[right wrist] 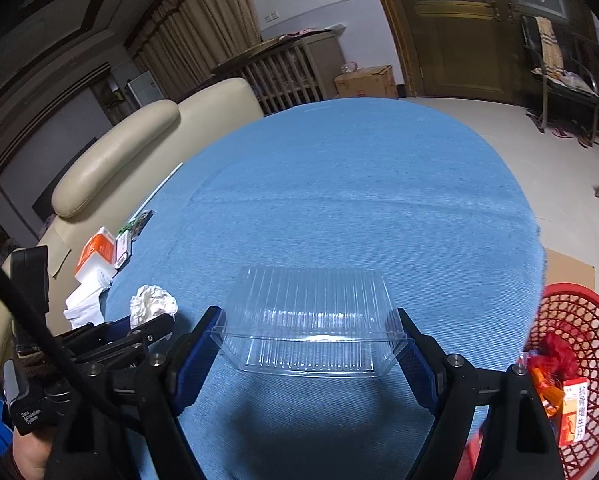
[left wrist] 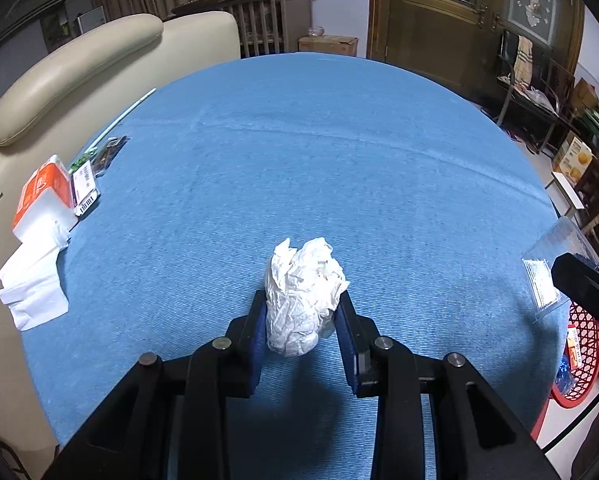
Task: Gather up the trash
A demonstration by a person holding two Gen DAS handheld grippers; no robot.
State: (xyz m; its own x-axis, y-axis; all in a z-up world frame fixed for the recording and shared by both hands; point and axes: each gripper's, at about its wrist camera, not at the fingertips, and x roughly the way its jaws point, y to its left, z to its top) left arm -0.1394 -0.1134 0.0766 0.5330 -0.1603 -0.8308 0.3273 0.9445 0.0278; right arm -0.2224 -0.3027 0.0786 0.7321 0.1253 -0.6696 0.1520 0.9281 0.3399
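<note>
A crumpled white paper ball (left wrist: 303, 296) stands on the blue tablecloth (left wrist: 299, 152). My left gripper (left wrist: 304, 300) has its blue pads pressed on both sides of the ball; both also show in the right wrist view, the ball (right wrist: 152, 303) and the left gripper (right wrist: 139, 330). My right gripper (right wrist: 309, 320) holds a clear ribbed plastic container (right wrist: 309, 320) by its two ends, low over the cloth. The container also shows in the left wrist view (left wrist: 547, 268). A red mesh basket (right wrist: 571, 320) with wrappers inside stands on the floor at the right.
At the table's left edge lie an orange and white tissue pack (left wrist: 45, 196), loose white tissue (left wrist: 33, 284), small packets (left wrist: 87, 184) and a white straw (left wrist: 127, 114). A cream sofa (left wrist: 71, 64) stands behind the left edge. Cardboard (right wrist: 567, 272) lies on the floor.
</note>
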